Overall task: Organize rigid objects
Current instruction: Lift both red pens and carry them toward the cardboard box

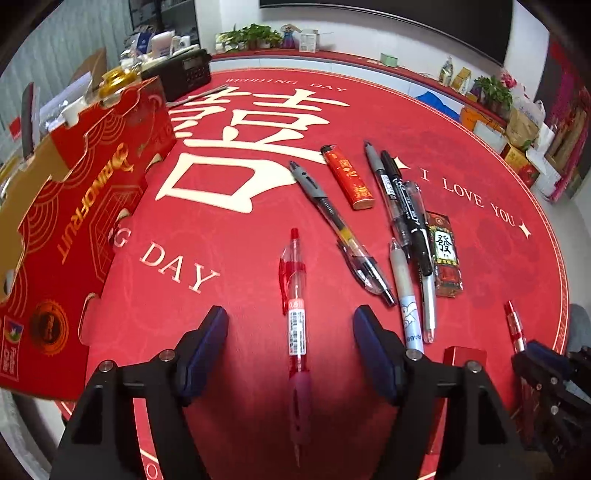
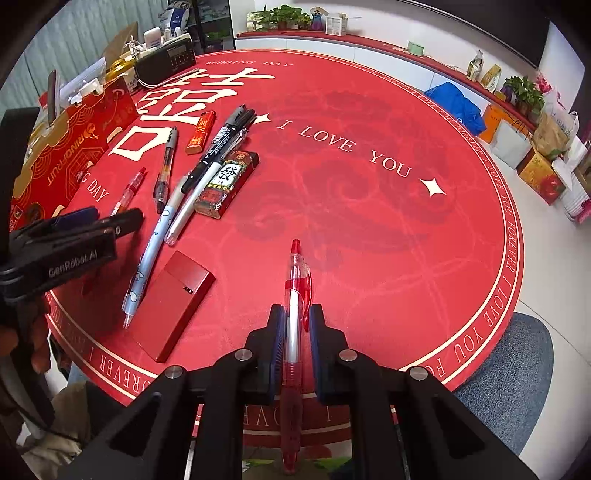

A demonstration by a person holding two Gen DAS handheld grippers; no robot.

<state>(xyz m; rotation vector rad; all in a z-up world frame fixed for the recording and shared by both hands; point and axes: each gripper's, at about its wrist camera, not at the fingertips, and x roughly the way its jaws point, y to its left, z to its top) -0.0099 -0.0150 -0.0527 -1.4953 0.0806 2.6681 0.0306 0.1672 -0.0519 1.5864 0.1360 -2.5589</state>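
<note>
Red-topped ledge [image 1: 332, 59], potted plants [image 1: 251, 37], perhaps shelving [image 1: 166, 18].

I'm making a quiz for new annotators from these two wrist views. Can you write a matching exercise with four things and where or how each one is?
Things:
1. right gripper
2. left gripper
3. orange lighter
4. flat red box

States:
A. lies on the red mat beside the light blue pen
B. jaws apart, with a red pen lying between them on the mat
C. shut on a red pen
D. lies by the big white character, between two grey-capped pens

Pairs: 1-C, 2-B, 3-D, 4-A
</note>
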